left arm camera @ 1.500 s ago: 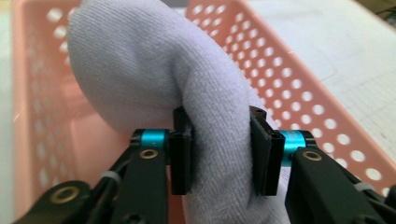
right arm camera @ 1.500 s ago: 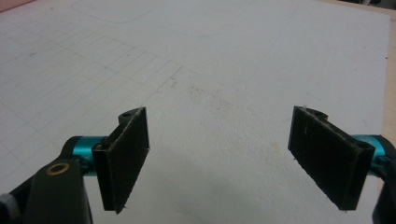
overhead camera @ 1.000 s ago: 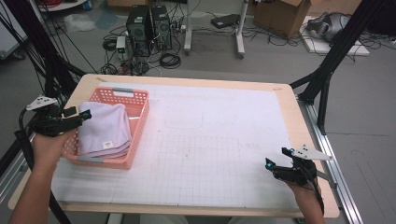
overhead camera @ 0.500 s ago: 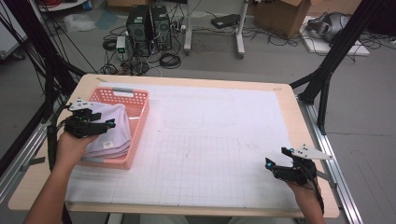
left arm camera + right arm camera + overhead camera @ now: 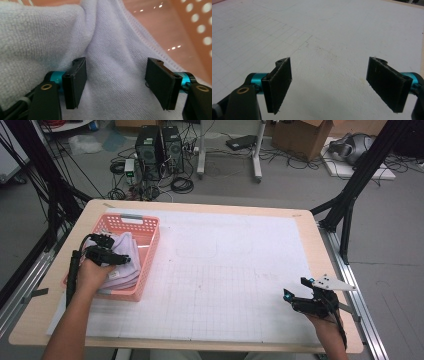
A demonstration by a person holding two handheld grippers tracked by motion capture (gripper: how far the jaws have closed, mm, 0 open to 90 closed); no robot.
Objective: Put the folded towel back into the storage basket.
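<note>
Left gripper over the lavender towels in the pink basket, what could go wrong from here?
1. The left gripper has just been opening its jaws over a fold of the top towel; closing there may pinch several layers and lift more than one towel.
2. The towels sit inside the pink basket, near the table edge; a snagged pull might drag or tip the basket.

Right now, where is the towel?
In the high view the towel lies in the pink basket at the table's left edge, under the left gripper; in the left gripper view it lies between the open jaws.
</note>
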